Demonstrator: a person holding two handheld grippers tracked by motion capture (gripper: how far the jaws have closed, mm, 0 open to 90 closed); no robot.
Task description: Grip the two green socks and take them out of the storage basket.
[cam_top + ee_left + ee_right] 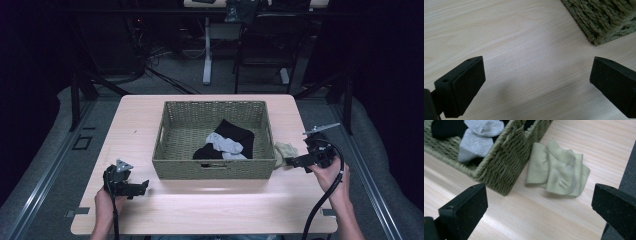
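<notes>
Partly hidden in the high view behind the basket's (pixel 215 169) right end wall: one pale green sock (pixel 286 150), only a scrap of it peeking out just ahead of the right gripper (pixel 291 162). Seen whole in the right gripper view, folded and flat on the table (pixel 536 220), lying ahead of the right gripper's wide-open jaws and nearer the right-hand one, touching or all but touching the basket's outer wall; nothing between the jaws, pads clear of the sock. Cut off at the top left of that same view: one grey sock (pixel 477 138) and black cloth (pixel 444 128) inside the basket, beyond the left-hand jaw. Hard to count in the high view: black cloth (pixel 235 132) under and around the grey sock (pixel 225 145), possibly two black socks, not certain. Left gripper (pixel 141 188) open too, jaws spread wide over bare table, nothing held; only a corner of the basket (pixel 604 22) ahead and to the right of its jaws, the rest cut off by the frame. Counted: one basket, one pale green sock outside it, one grey sock inside it, two grippers, two hands. Dark and indistinct beyond the table's far edge: chair legs and cables on the floor.
</notes>
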